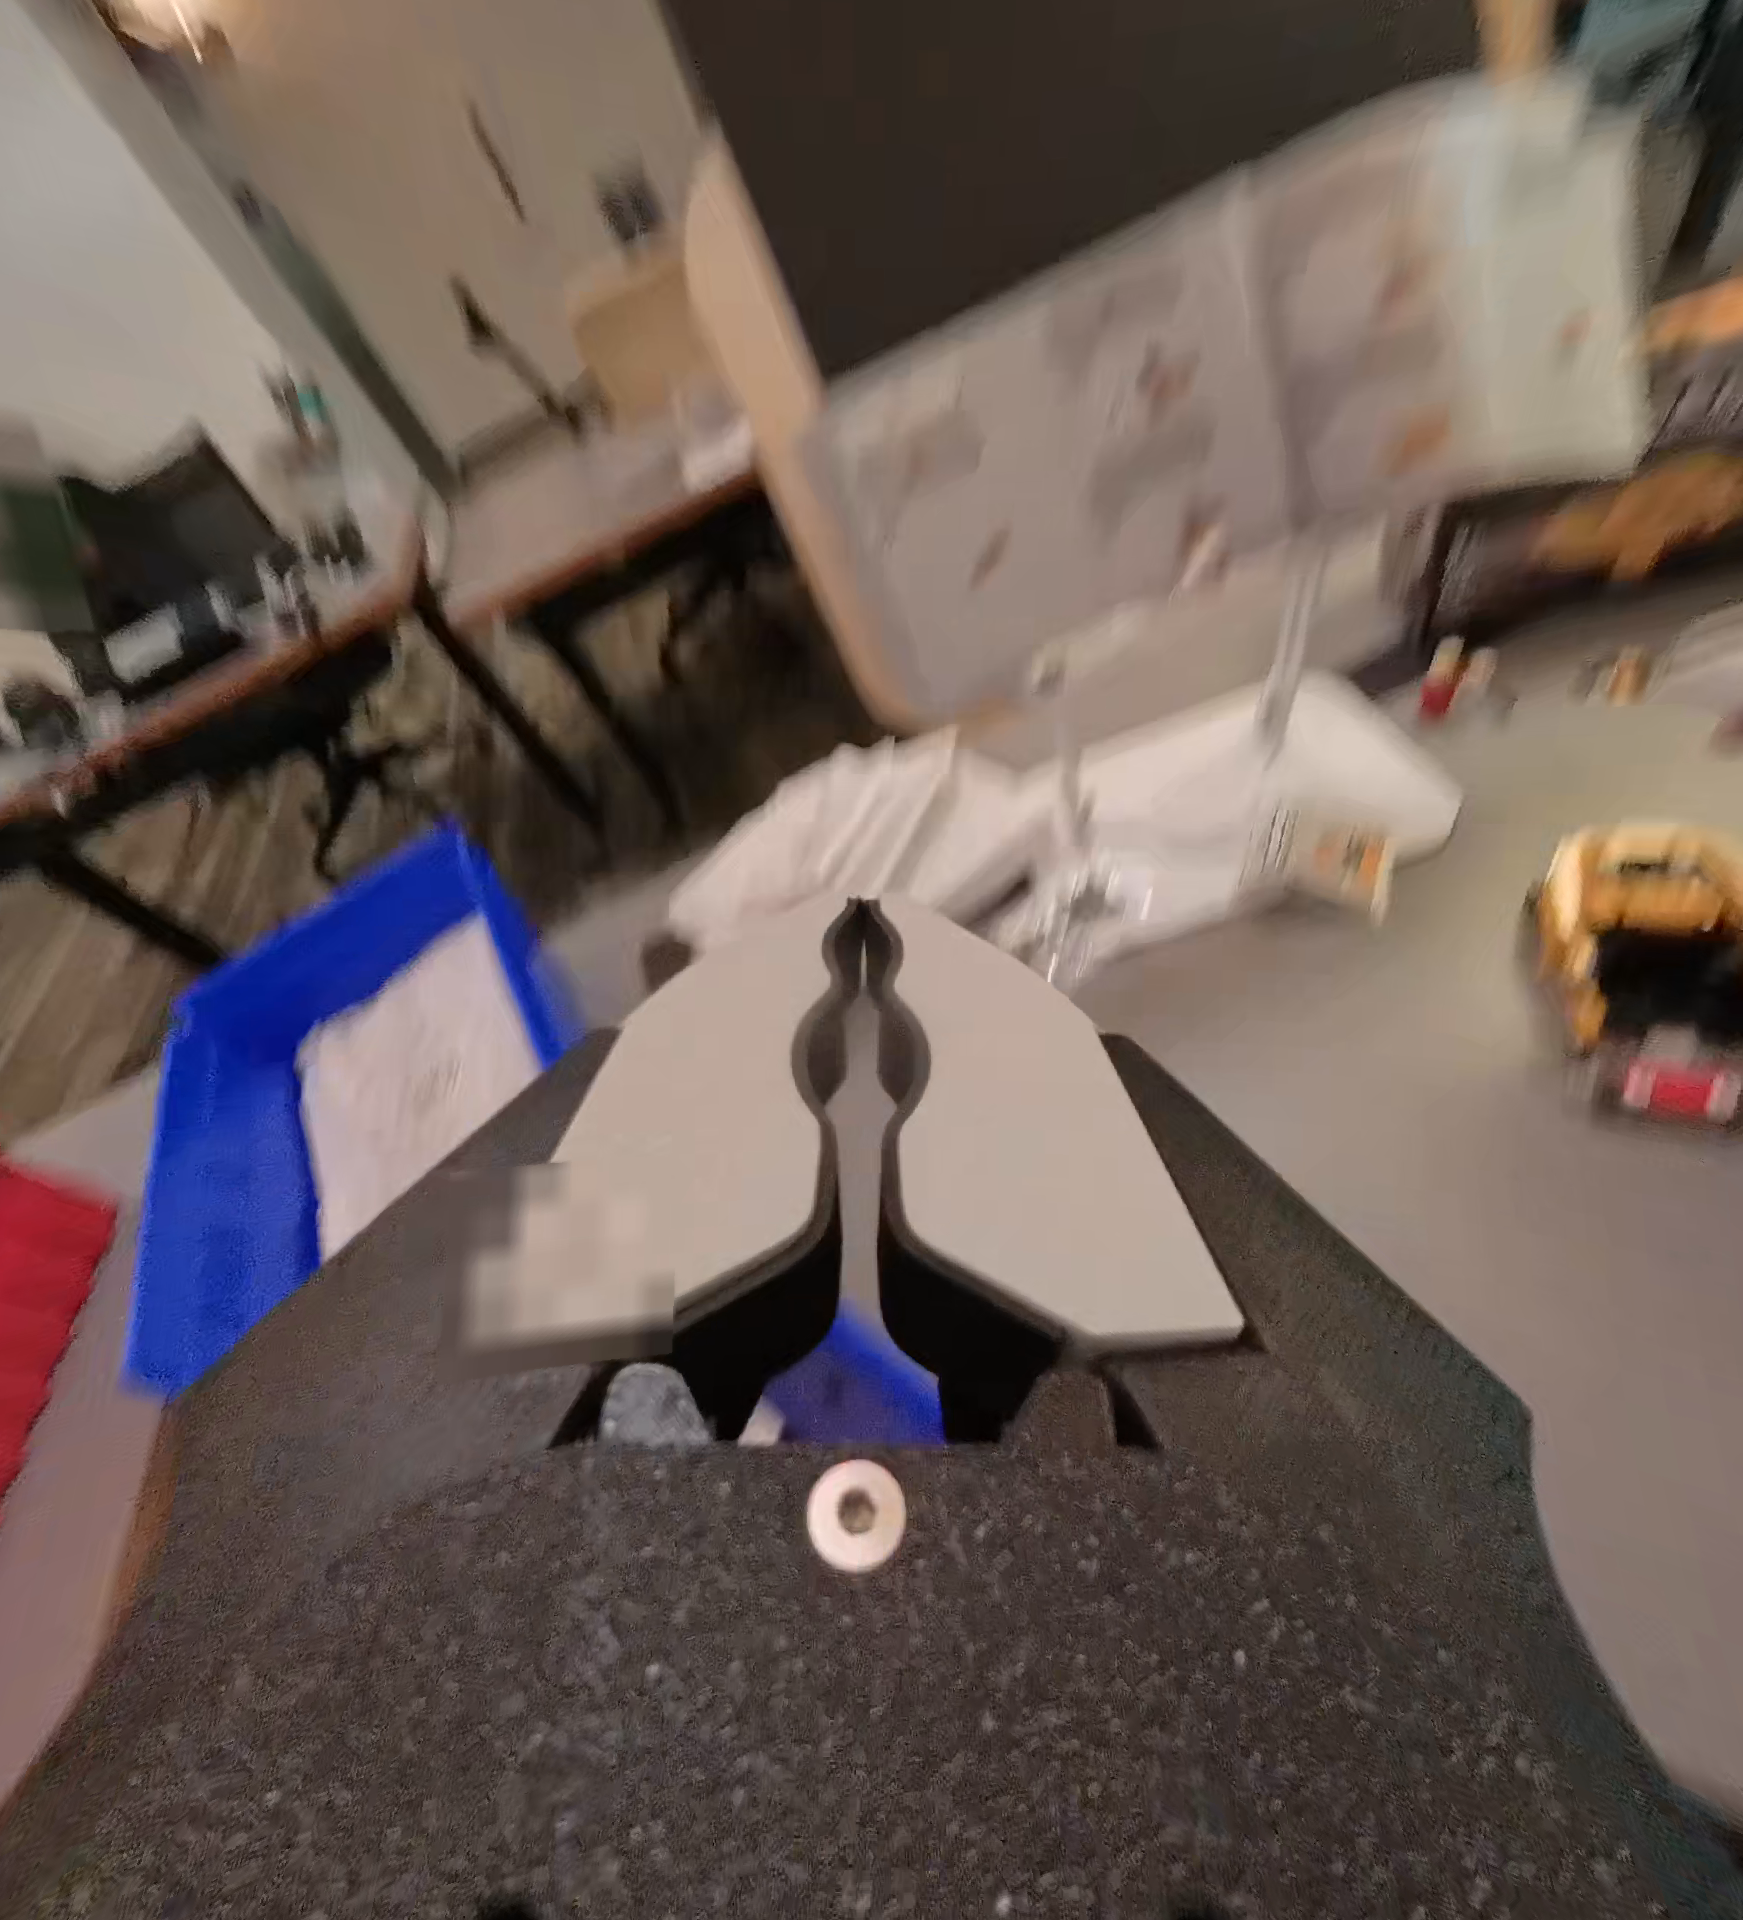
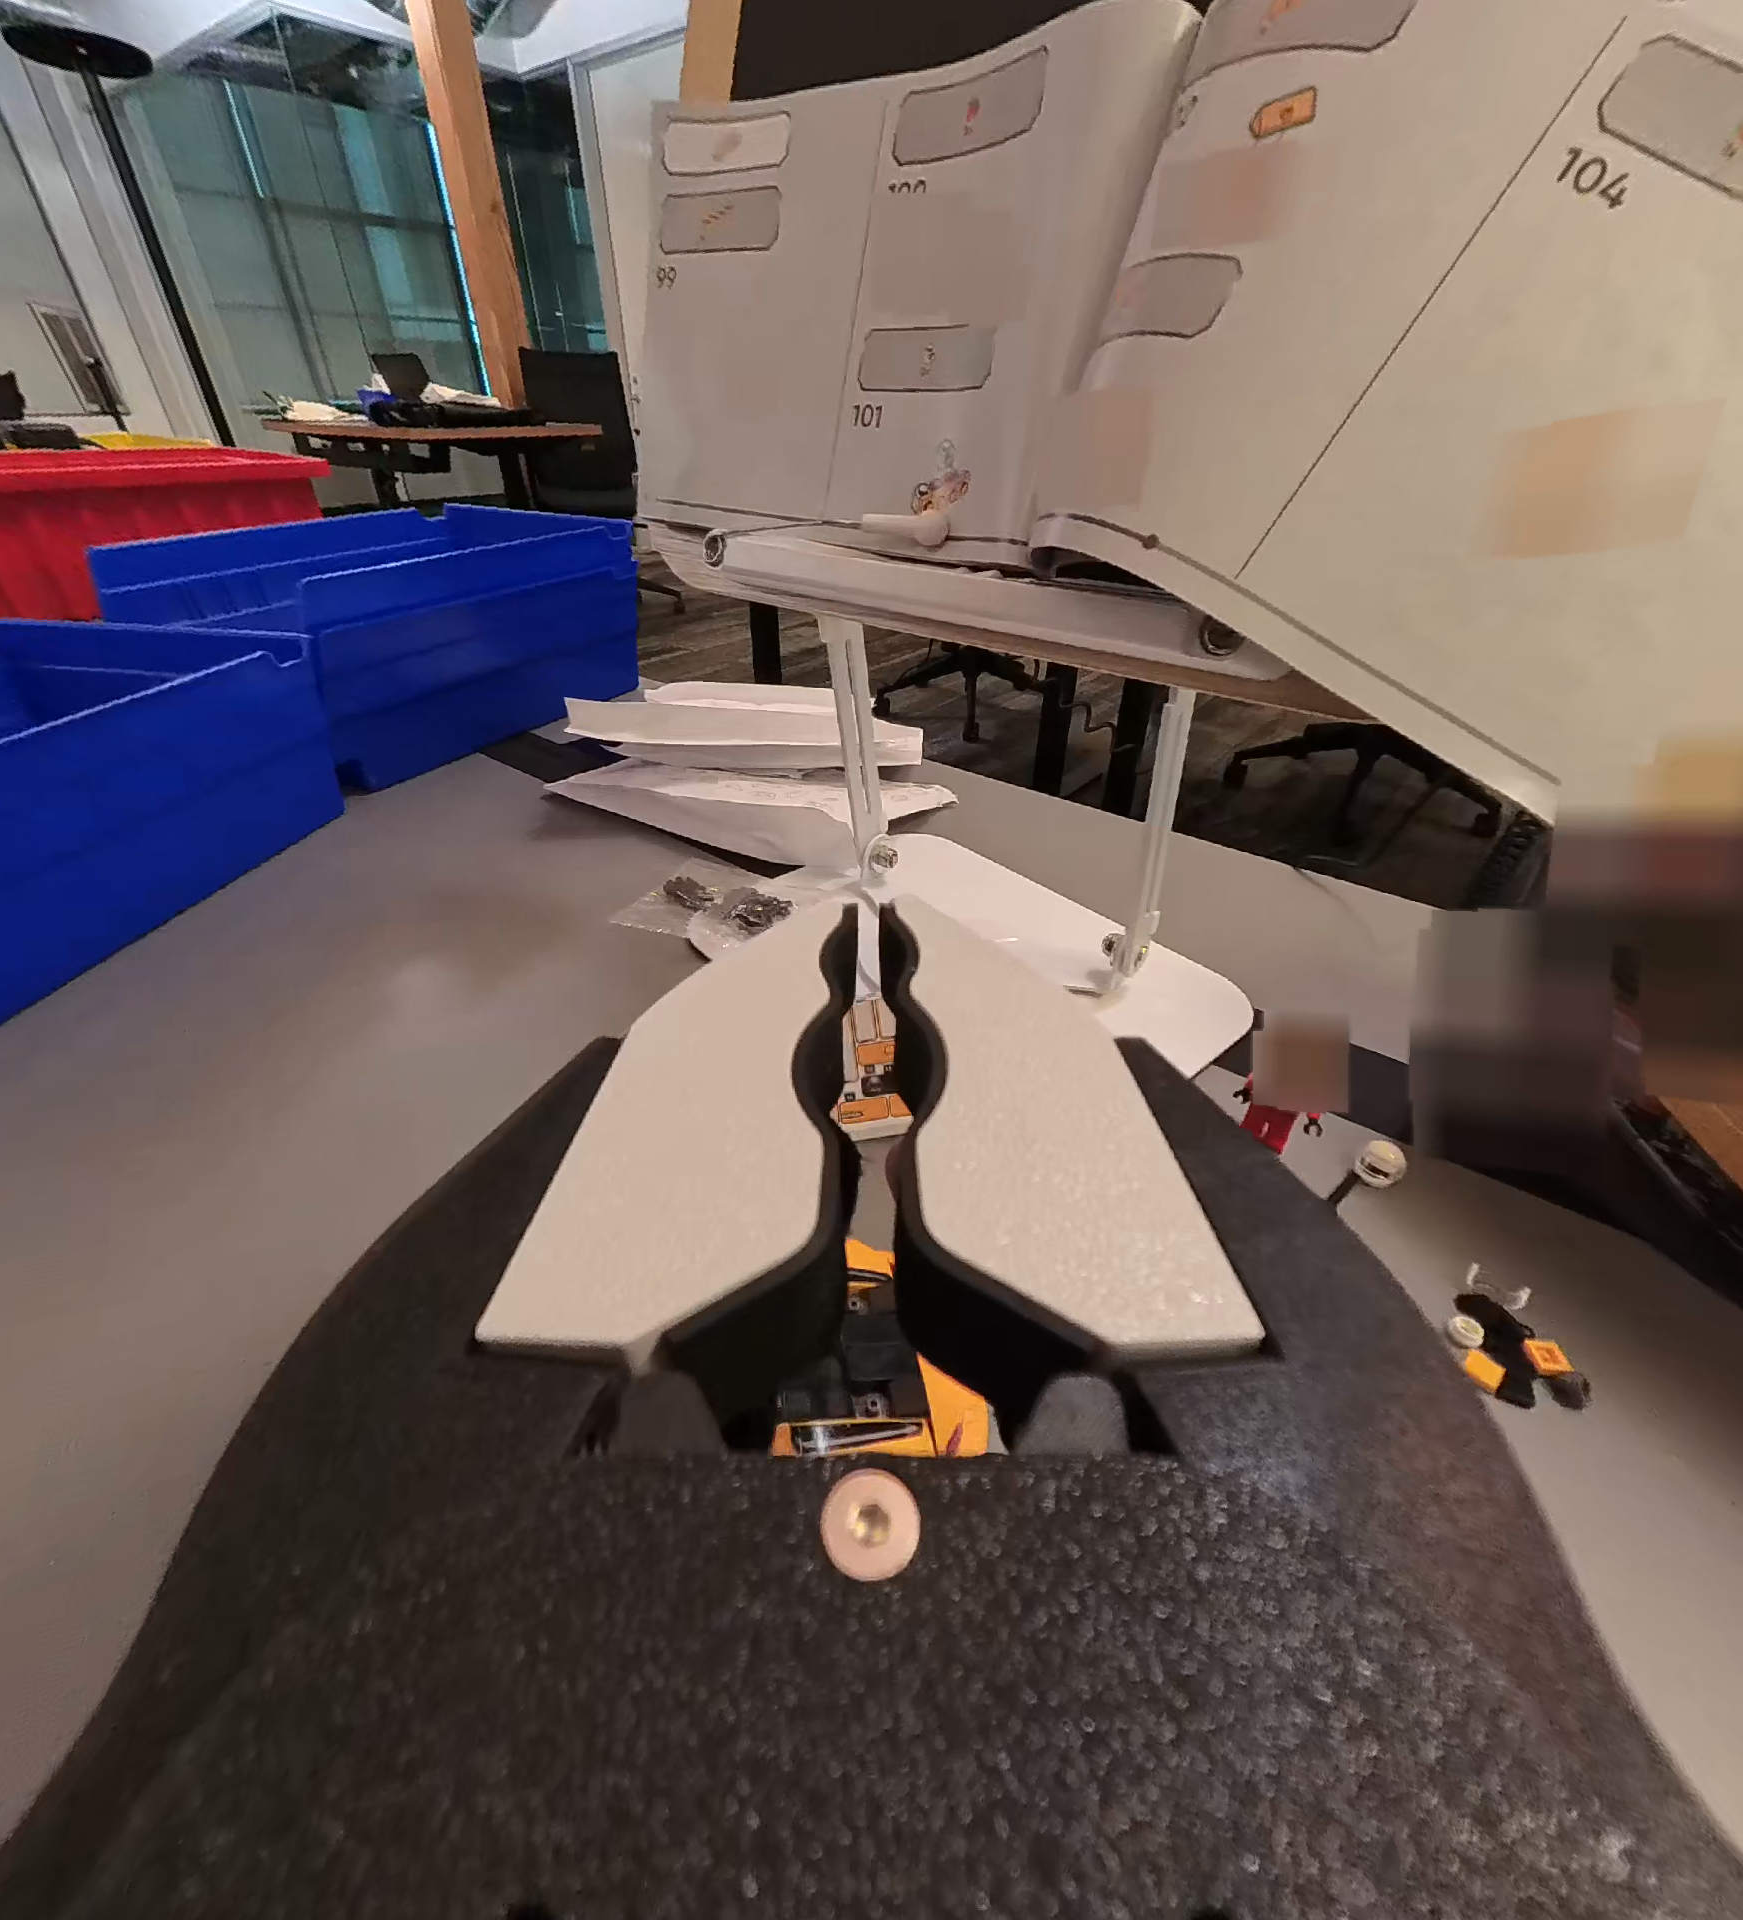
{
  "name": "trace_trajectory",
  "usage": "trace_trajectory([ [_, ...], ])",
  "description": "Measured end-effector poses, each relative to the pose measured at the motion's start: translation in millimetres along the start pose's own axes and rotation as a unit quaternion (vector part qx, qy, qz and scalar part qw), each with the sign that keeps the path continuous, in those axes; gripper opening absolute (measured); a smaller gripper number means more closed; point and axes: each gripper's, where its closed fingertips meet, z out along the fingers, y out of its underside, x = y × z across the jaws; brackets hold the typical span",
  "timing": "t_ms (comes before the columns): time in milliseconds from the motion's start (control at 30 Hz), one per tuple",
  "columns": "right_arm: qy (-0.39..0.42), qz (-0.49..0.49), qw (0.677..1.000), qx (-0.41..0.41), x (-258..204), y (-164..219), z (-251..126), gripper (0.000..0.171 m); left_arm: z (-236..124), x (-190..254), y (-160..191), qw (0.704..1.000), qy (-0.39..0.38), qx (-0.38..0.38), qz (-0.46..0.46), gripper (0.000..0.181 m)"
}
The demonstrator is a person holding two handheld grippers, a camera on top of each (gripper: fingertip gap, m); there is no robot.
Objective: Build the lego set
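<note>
Closest to the lens, the right gripper [image 2: 869, 920] has its fingers slightly apart, clamping nothing; beneath them the yellow-and-black lego car model [image 2: 872, 1423] is mostly hidden, only slivers showing through the gap. Beyond the model stands the white book stand carrying the open instruction booklet [image 2: 950, 312], cut off at the frame top. Left gripper [image 1: 862, 920]: fingers together, empty, view blurred. Blue plastic bins [image 2: 223, 665] sit left of the stand on the grey worktop [image 2: 327, 987].
</note>
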Motion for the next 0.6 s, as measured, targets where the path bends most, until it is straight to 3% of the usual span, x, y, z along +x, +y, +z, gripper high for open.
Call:
trace_trajectory([
  [100, -0.002, -0.012, 1.000, 0.003, -2, -4, -4, 0.003, -20, -35, 86, 0.987, 0.026, -0.158, 0.005, 0.000],
  [233, 0.009, -0.034, 0.999, 0.020, 1, -13, -17, 0.004, -36, -65, 189, 0.942, 0.062, -0.328, 0.015, 0.012],
  [367, 0.035, -0.043, 0.998, 0.013, 13, -7, -39, 0.004, -34, -64, 237, 0.920, 0.125, -0.371, 0.016, 0.016],
  [600, 0.088, -0.027, 0.996, -0.020, 36, 13, -73, 0.004, -24, -37, 288, 0.865, 0.224, -0.443, 0.072, 0.027],
])
